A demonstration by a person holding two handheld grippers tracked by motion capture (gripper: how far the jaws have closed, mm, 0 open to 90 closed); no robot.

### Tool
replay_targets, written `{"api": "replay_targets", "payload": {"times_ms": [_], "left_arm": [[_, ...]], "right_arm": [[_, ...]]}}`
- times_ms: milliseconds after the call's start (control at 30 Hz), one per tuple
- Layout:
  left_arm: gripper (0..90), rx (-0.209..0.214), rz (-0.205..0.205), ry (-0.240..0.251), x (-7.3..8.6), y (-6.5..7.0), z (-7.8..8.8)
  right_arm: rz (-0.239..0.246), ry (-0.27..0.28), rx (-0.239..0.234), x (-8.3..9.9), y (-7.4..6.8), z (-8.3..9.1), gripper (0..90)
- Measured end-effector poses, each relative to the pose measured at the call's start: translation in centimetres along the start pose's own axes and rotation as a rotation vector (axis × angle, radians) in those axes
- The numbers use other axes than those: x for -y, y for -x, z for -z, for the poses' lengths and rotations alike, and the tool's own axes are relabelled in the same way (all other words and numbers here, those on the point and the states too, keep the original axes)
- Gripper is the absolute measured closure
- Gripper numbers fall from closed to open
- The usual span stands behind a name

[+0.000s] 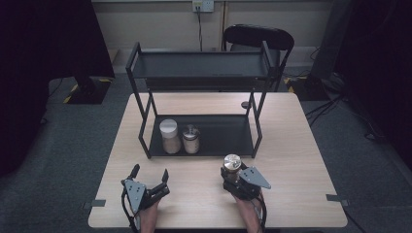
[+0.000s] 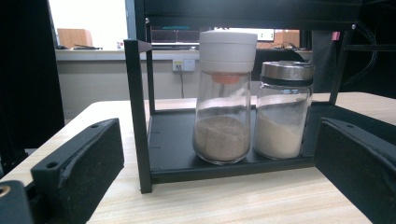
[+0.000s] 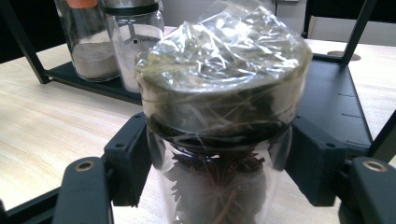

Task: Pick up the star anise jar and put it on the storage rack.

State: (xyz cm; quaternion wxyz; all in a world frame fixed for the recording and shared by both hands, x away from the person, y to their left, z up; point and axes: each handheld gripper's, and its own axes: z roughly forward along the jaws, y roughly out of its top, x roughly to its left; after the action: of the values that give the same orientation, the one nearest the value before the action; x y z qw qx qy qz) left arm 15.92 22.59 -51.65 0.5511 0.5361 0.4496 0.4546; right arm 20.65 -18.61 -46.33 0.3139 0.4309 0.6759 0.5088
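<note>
A glass jar [image 1: 232,163] of dark star-shaped spice, its lid wrapped in clear film, stands on the table just in front of the black rack [image 1: 223,137]. My right gripper [image 1: 232,173] is shut on it, and in the right gripper view both pads [image 3: 133,154] press the jar [image 3: 224,93] just below the lid. My left gripper [image 1: 150,171] rests open near the table's front left with nothing between its fingers [image 2: 79,163]. On the rack's lower shelf stand a white-lidded jar [image 2: 224,116] of brown powder and a metal-lidded jar [image 2: 282,116] of pale powder.
The rack's upper shelf [image 1: 199,65] is bare, and its black posts [image 2: 137,116] frame the lower shelf. The wooden table [image 1: 301,160] has free room at both sides of the rack. A black chair [image 1: 257,36] stands behind the table.
</note>
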Motion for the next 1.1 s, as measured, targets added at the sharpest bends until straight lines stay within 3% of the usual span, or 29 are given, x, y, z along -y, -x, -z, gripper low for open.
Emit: {"api": "replay_targets", "payload": {"times_ms": [1100], "left_arm": [[1.2, 0.002, 0.0, 0.0, 0.0, 0.0, 0.0]], "right_arm": [[0.016, -0.003, -0.019, -1.1, 0.1, 0.1, 31.5]]}}
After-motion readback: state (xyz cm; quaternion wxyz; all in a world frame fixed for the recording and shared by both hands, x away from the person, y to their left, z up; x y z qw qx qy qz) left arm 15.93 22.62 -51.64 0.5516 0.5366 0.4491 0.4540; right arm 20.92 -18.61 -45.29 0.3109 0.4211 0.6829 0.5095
